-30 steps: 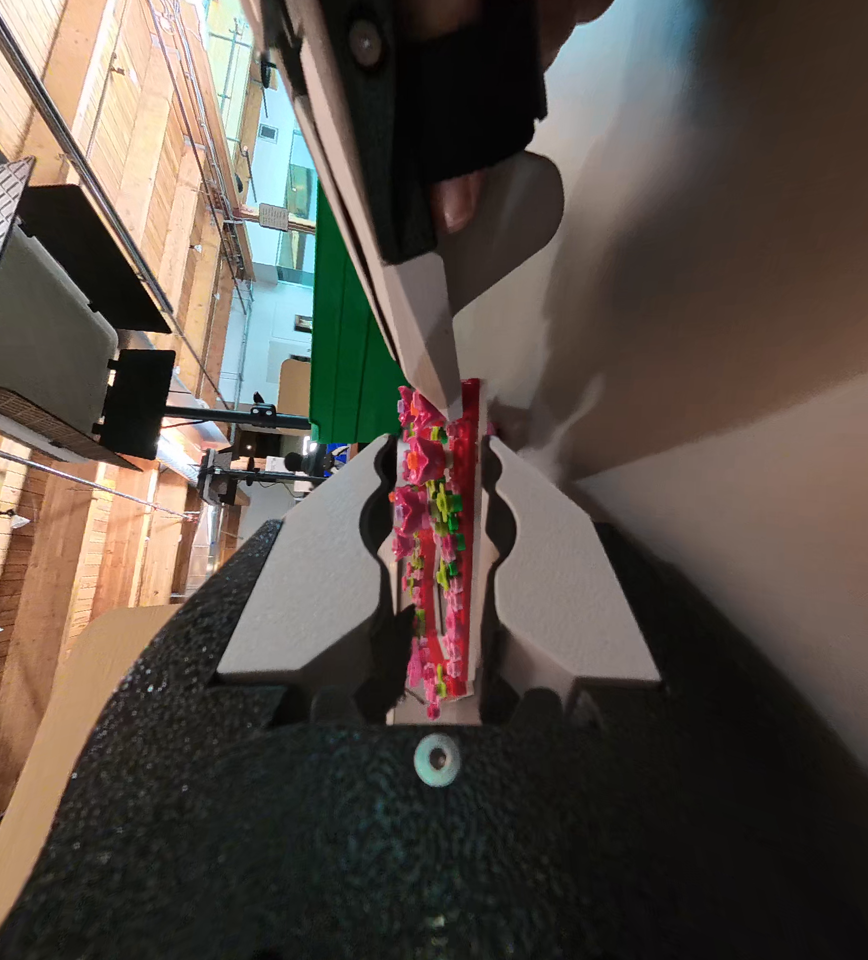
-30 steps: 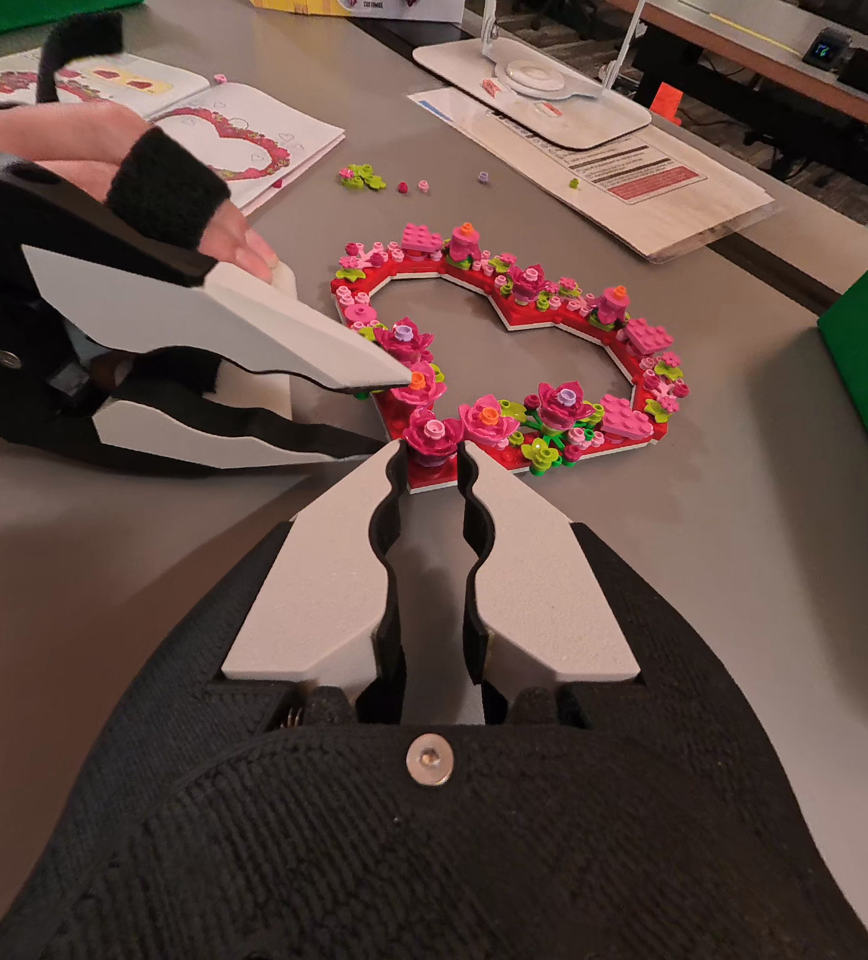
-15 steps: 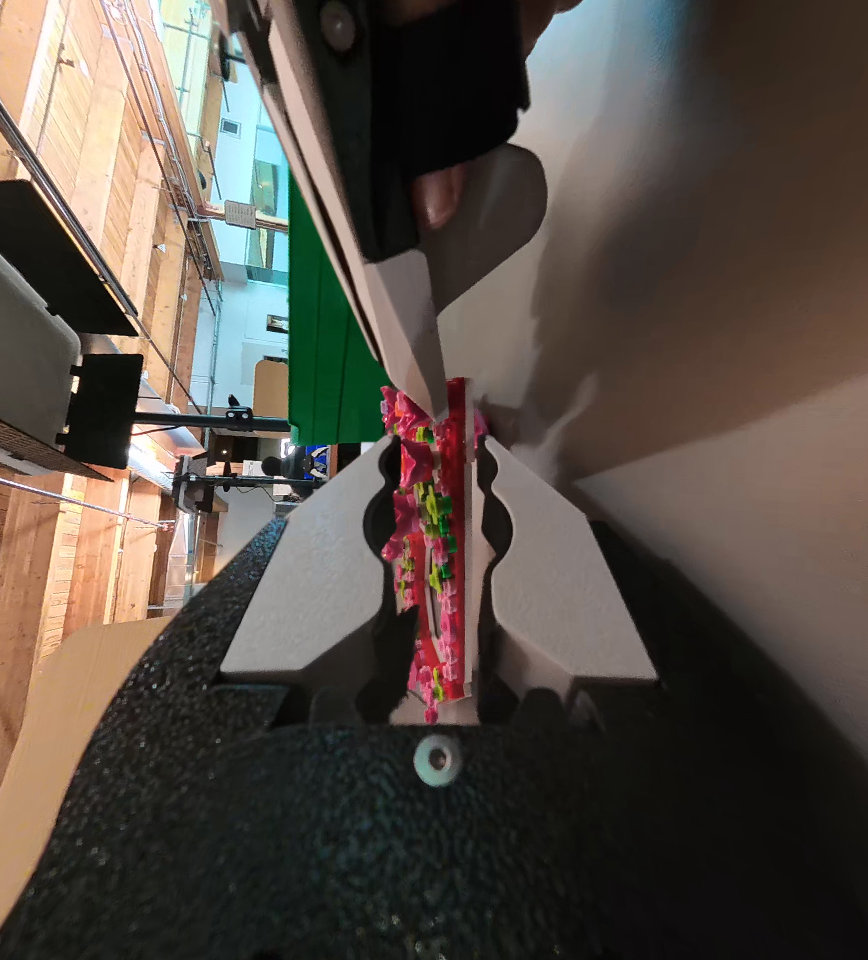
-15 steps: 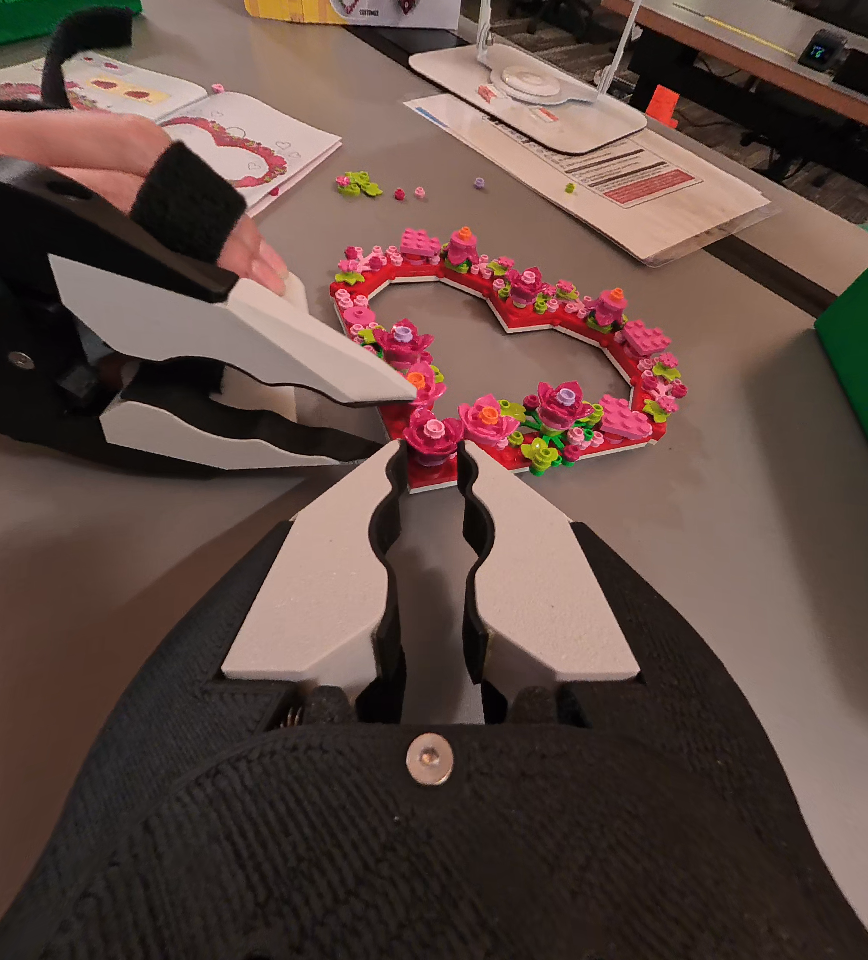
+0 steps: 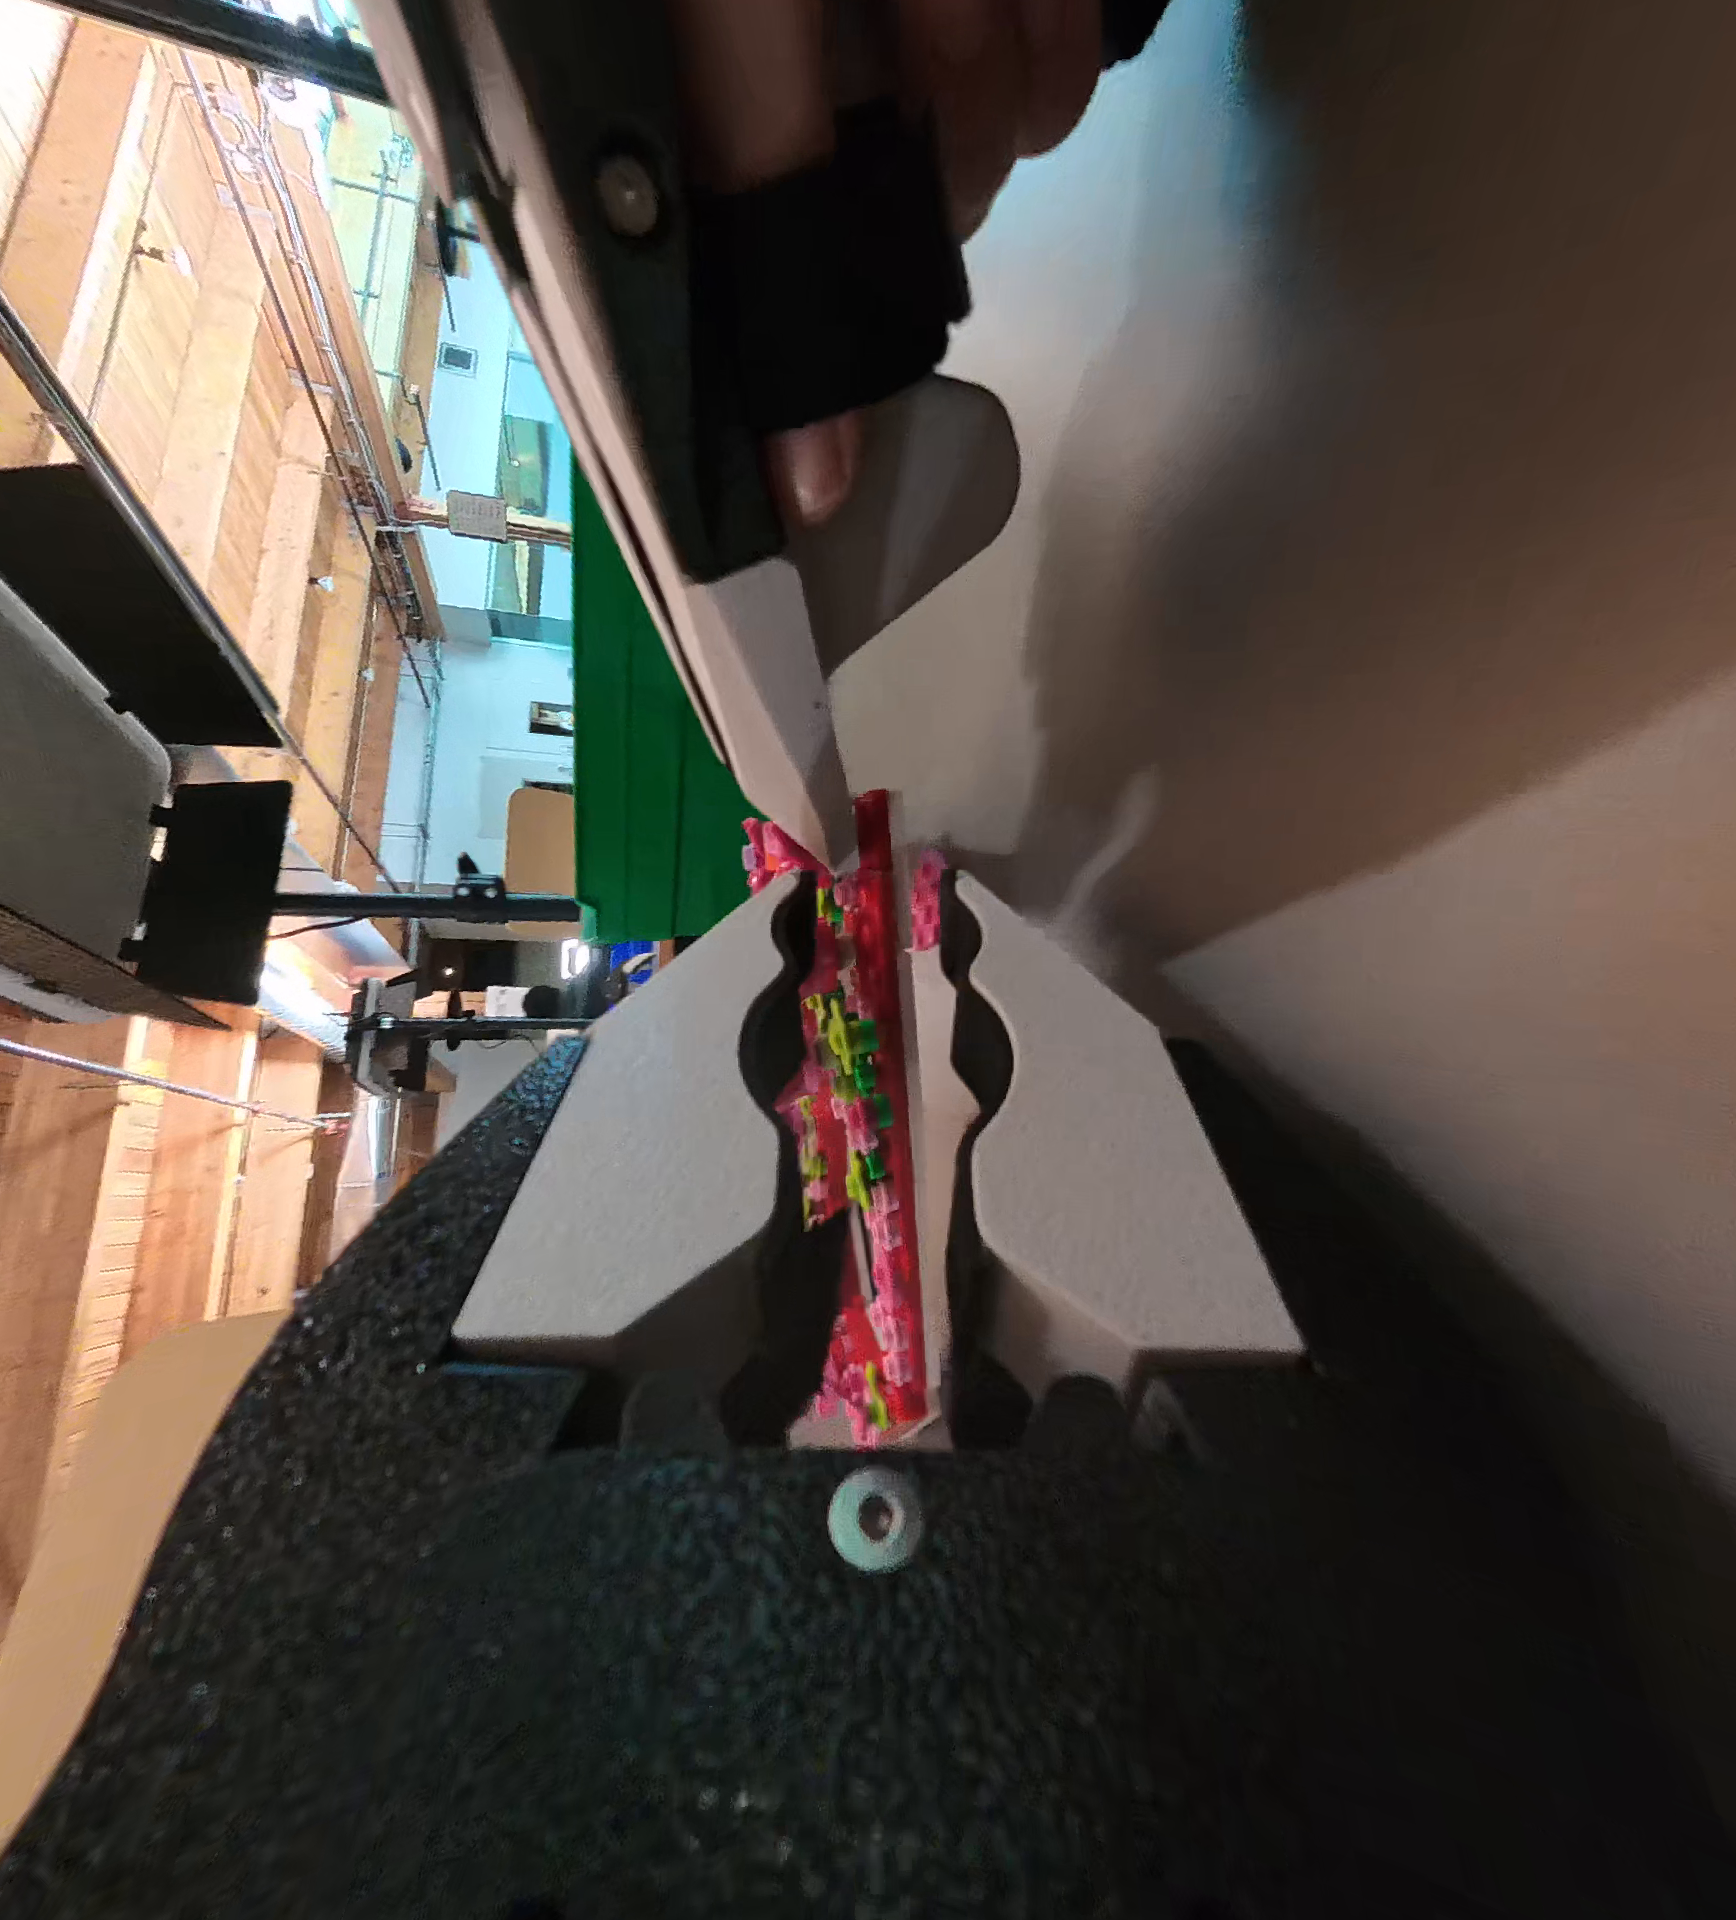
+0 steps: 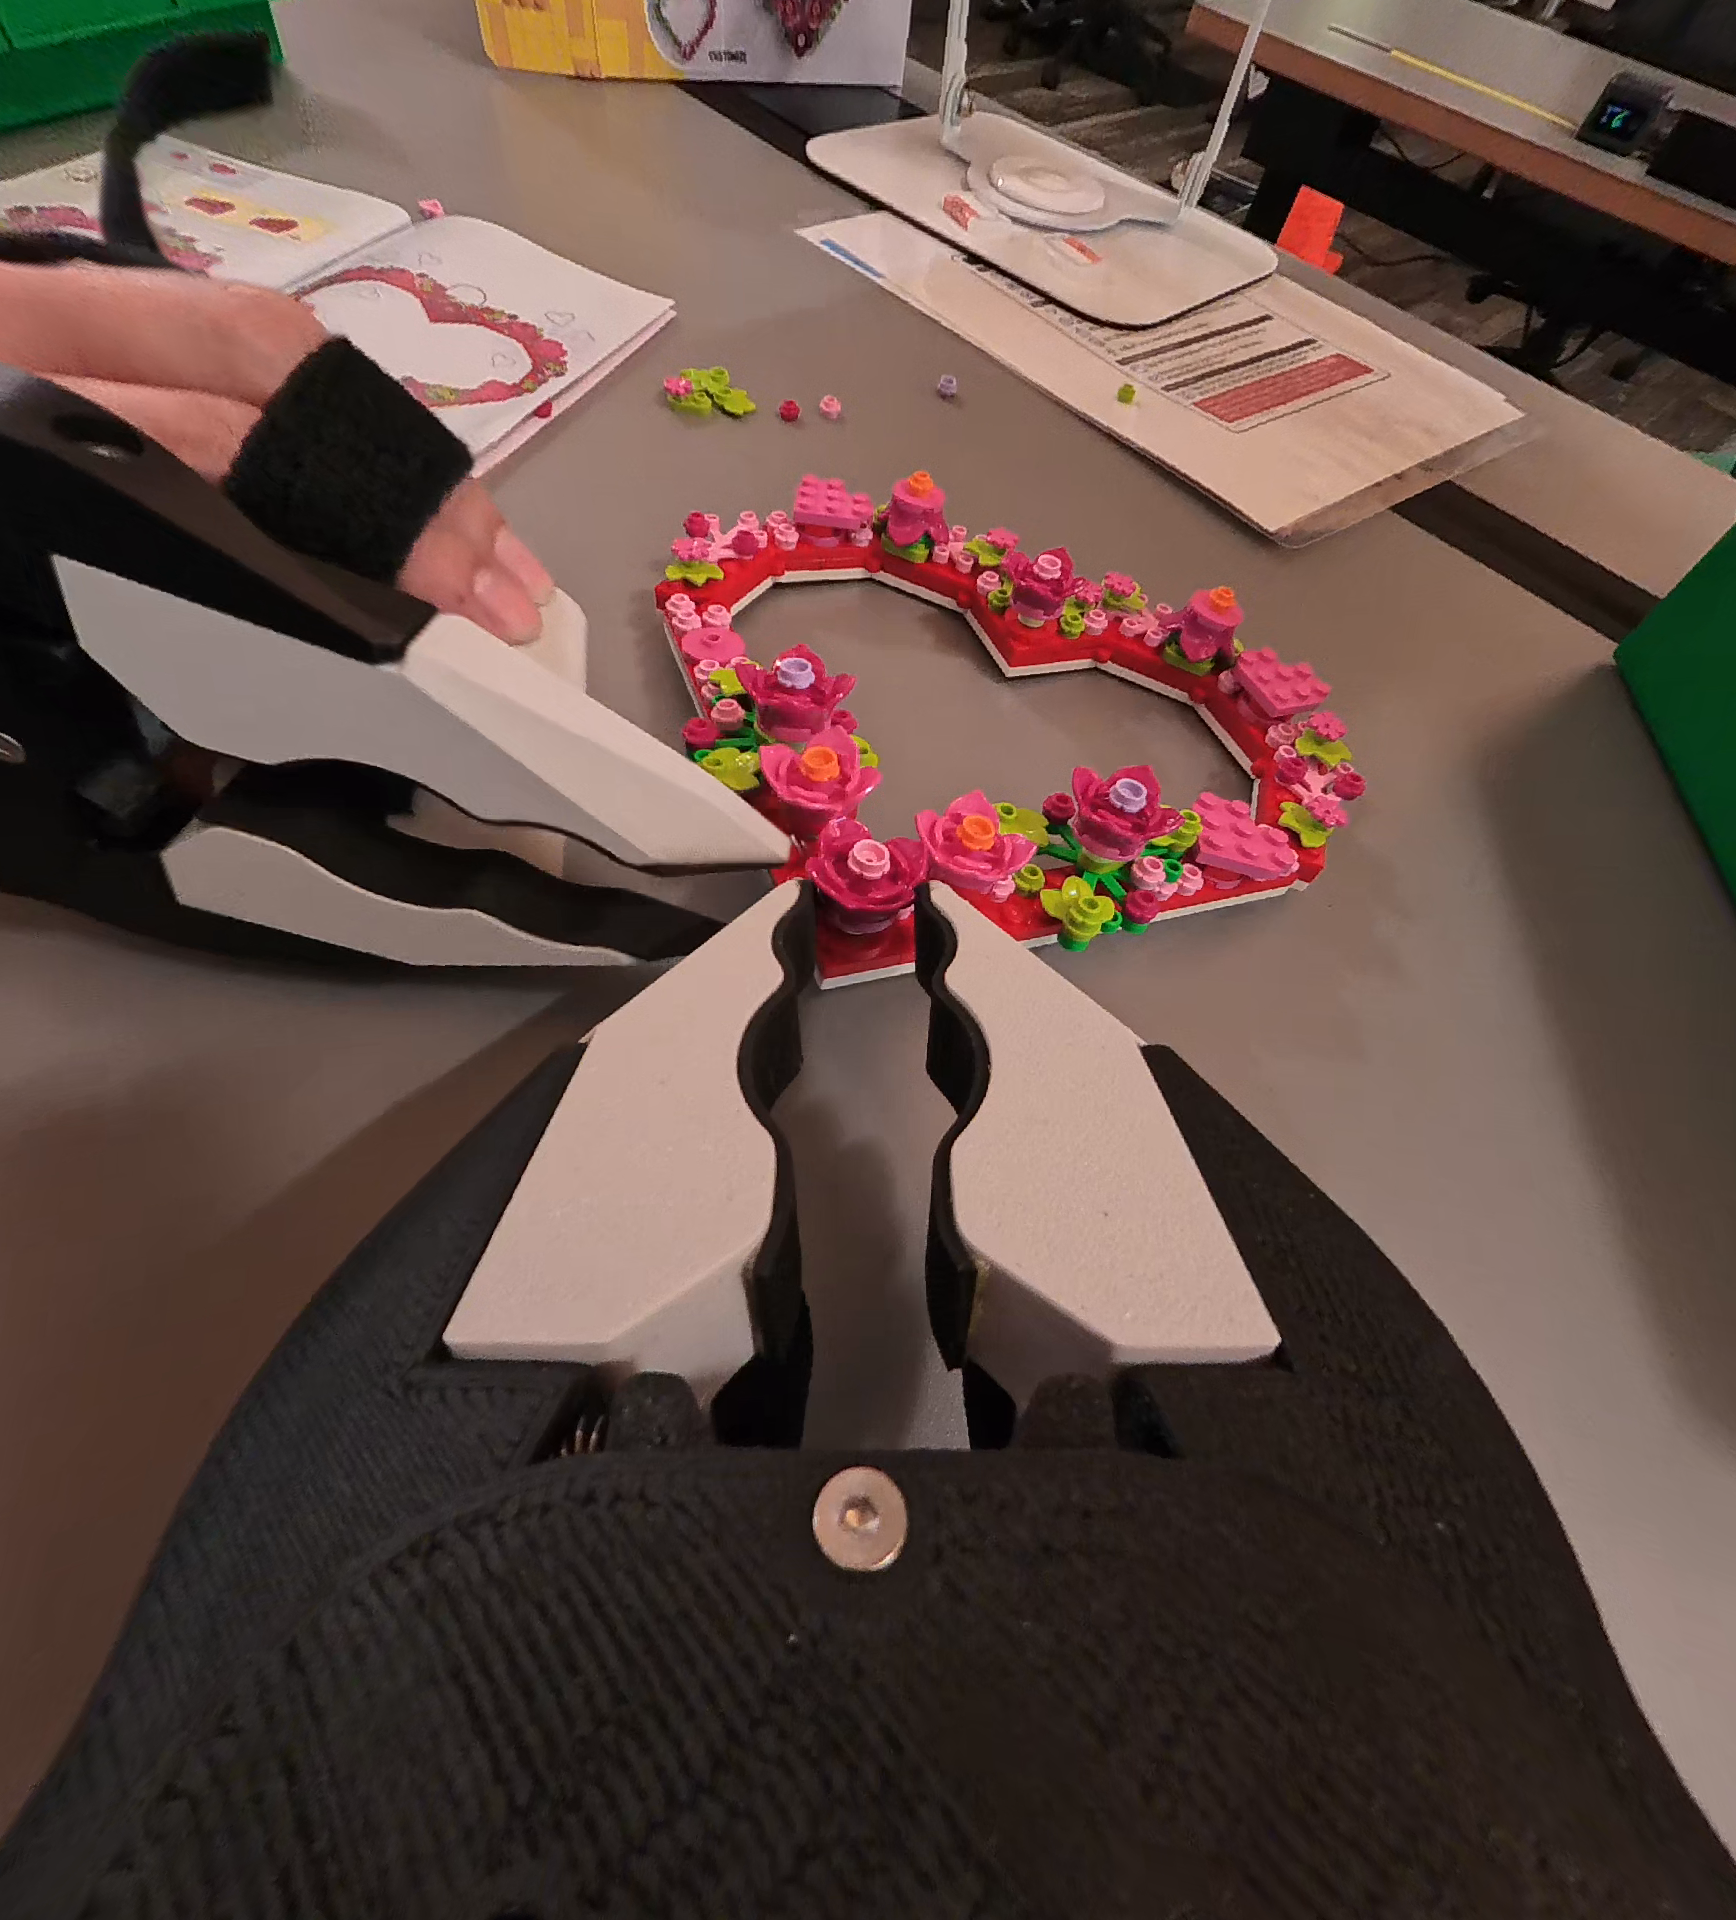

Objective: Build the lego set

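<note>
Centre frame on the grey table (image 6: pixel 1466 1143): heart wreath (image 6: pixel 1248 847) lies flat. My right claw (image 6: pixel 862 906) straddles its tip rose (image 6: pixel 864 862), part-open; my left claw (image 6: pixel 739 883), sideways, brackets its edge, steadying it, I judge.

Red heart-shaped lego wreath (image 6: pixel 999 675) flat on the grey bench (image 6: pixel 1415 1039), mid-surface. Right gripper (image 6: pixel 859 899) parted around the pink flower (image 6: pixel 864 862) at the near tip. Left gripper (image 6: pixel 739 883) alongside from the left, tips at the same corner. Open booklet (image 6: pixel 490 332) toward the far-left edge.
</note>
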`<state>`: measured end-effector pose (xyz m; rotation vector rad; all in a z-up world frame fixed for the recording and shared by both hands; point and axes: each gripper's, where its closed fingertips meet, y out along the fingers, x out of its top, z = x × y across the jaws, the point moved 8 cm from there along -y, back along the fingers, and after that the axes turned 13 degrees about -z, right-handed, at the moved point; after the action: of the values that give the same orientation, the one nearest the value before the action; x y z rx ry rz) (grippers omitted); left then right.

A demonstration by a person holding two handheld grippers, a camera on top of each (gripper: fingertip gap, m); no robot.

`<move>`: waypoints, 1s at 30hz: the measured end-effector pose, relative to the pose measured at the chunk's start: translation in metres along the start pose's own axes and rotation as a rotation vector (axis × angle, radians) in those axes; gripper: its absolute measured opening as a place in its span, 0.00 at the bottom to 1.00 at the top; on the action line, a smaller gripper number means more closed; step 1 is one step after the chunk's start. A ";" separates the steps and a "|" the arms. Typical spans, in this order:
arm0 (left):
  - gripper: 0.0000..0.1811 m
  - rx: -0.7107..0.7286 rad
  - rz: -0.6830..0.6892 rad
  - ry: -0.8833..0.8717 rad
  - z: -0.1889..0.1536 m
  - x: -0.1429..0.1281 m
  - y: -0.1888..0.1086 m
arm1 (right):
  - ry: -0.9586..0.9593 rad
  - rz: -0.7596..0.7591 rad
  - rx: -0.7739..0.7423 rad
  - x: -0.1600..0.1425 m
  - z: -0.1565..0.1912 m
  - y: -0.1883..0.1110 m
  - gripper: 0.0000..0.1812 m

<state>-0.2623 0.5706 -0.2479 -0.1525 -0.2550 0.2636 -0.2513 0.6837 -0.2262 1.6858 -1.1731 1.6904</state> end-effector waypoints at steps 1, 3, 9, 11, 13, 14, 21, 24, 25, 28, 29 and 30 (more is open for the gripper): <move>0.10 0.004 0.006 0.008 -0.001 -0.001 0.001 | -0.001 0.001 0.000 0.000 0.000 0.000 0.09; 0.10 0.018 0.029 0.031 0.000 -0.003 0.003 | -0.003 0.003 0.000 -0.001 0.000 0.000 0.09; 0.08 0.017 0.042 0.073 -0.001 -0.005 0.004 | -0.004 -0.002 0.001 0.001 0.001 0.000 0.09; 0.07 0.015 0.044 0.089 -0.002 -0.005 0.004 | -0.001 -0.005 0.002 0.001 0.001 0.000 0.09; 0.06 0.013 0.048 0.096 -0.002 -0.005 0.005 | 0.001 -0.007 0.003 0.001 0.001 0.000 0.09; 0.06 0.012 0.051 0.097 -0.002 -0.006 0.005 | 0.001 -0.008 0.003 0.001 0.000 0.000 0.09; 0.05 0.022 0.076 0.148 -0.004 -0.006 0.008 | 0.000 -0.010 -0.002 0.002 0.000 0.000 0.09; 0.05 0.020 0.088 0.198 -0.007 -0.007 0.009 | -0.002 -0.001 0.000 0.000 0.000 0.001 0.09; 0.05 0.016 0.089 0.194 -0.007 -0.007 0.009 | -0.004 0.000 -0.001 0.000 0.001 0.001 0.09; 0.05 0.019 0.091 0.192 -0.007 -0.007 0.009 | -0.007 0.002 -0.002 0.000 0.001 0.002 0.09; 0.05 0.022 0.093 0.197 -0.007 -0.007 0.009 | -0.007 0.001 -0.001 0.000 0.001 0.002 0.09; 0.05 0.023 0.095 0.197 -0.007 -0.007 0.008 | -0.006 0.001 -0.001 0.000 0.001 0.002 0.09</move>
<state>-0.2693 0.5758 -0.2579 -0.1673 -0.0490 0.3428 -0.2522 0.6821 -0.2263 1.6911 -1.1776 1.6865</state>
